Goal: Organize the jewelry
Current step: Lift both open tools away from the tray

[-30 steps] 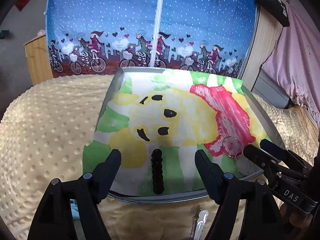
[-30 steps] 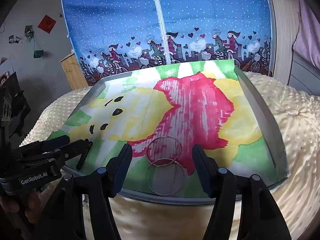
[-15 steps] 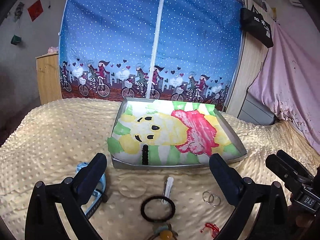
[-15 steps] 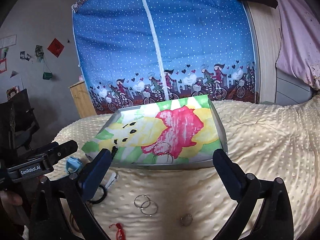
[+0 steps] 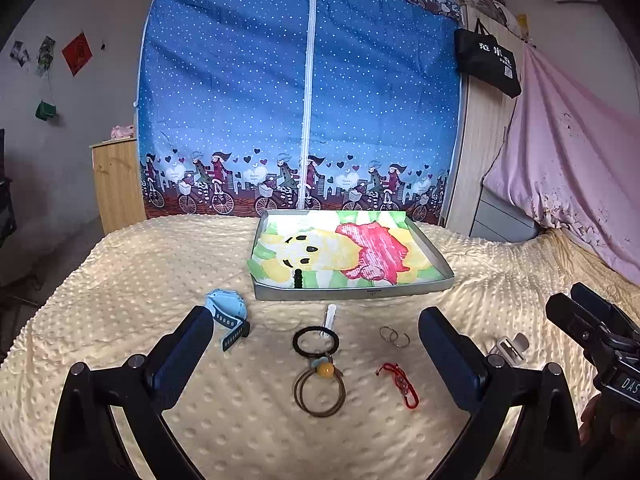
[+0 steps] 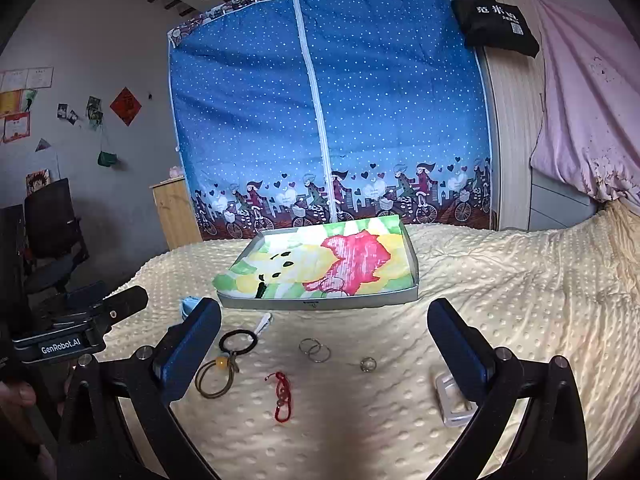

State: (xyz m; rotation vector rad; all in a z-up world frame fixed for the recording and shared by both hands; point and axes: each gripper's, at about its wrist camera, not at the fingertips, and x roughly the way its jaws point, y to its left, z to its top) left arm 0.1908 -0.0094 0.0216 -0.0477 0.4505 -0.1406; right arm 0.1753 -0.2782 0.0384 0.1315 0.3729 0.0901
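Both grippers are held above a bed [image 5: 120, 280] covered with a cream dotted blanket. The left gripper [image 5: 316, 344] is seen with its jaws spread wide and nothing between them; the right gripper [image 6: 324, 340] is likewise spread wide and empty.

A shallow metal tray [image 5: 352, 291], lined with a painted sheet in yellow, green and pink, is placed on the blanket beyond both grippers. Inside the tray, a black beaded bracelet [image 5: 297, 279] is laid near the front wall at the left, and thin wire hoops [image 5: 370, 273] are laid on the pink area at the right.

The remaining jewelry is spread on the blanket in front of the tray:

- A light-blue watch [image 5: 226, 310] is located at the left, just beside the left finger of the left gripper.
- A white hair clip [image 5: 329, 316] is laid just in front of the tray, touching a black hair tie [image 5: 315, 342].
- A brown hair tie with an amber bead [image 5: 320, 390] is placed just below the black one.
- Two linked silver rings [image 6: 315, 350] are positioned to the right of these.
- A red cord charm [image 6: 282, 396] is laid nearer the cameras.
- A single ring [image 6: 368, 364] is seen in the right wrist view, apart from the linked pair.
- A clear plastic clip [image 6: 454, 402] is partly hidden by the right finger of the right gripper.
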